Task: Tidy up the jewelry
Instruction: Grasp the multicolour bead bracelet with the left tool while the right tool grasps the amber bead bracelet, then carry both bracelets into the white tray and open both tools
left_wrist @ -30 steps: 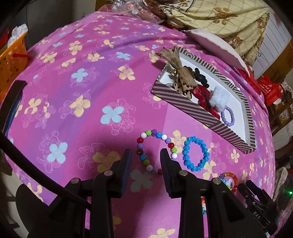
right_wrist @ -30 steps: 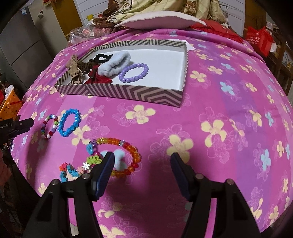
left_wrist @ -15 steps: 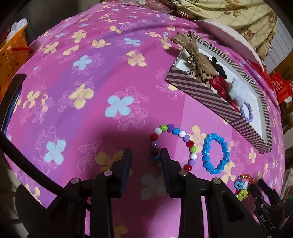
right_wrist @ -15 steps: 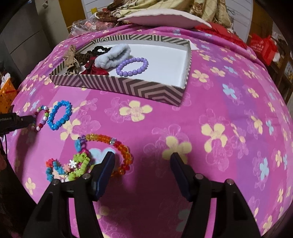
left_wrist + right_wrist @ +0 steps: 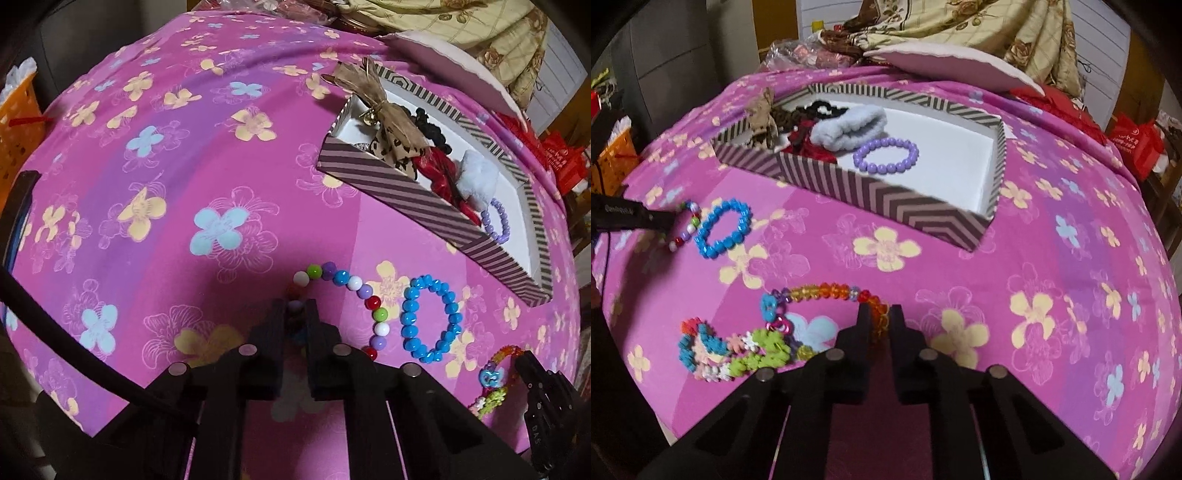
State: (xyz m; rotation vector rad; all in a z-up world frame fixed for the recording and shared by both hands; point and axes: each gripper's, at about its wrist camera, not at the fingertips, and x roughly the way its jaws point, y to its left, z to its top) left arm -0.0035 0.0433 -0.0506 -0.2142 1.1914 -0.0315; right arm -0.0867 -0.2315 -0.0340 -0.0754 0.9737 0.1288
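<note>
On the pink flowered bedspread [image 5: 221,155] lies a multicoloured bead bracelet [image 5: 354,284]. My left gripper [image 5: 295,308] points steeply down, its jaws closing with the pads pinching the bracelet's near-left beads. A blue bead bracelet [image 5: 407,314] lies just to its right. My right gripper [image 5: 879,314] has its jaws closing too, and they nip the near side of a translucent orange-red bracelet [image 5: 827,290]. A flower-bead bracelet [image 5: 713,345] lies to its left. The striped box [image 5: 886,195] holds a purple bracelet [image 5: 882,169], a pale scrunchie [image 5: 849,129] and hair ties.
The bedspread drops away at the near and side edges. An orange basket [image 5: 14,122] stands off the left side. A pale cushion [image 5: 953,62] and a bunched yellow blanket [image 5: 979,26] lie behind the box. Red bags [image 5: 1137,147] sit at the far right.
Both grippers went from wide open to shut. The left one sank onto the multicoloured bracelet and closed on it. The right one closed on the orange-red bracelet.
</note>
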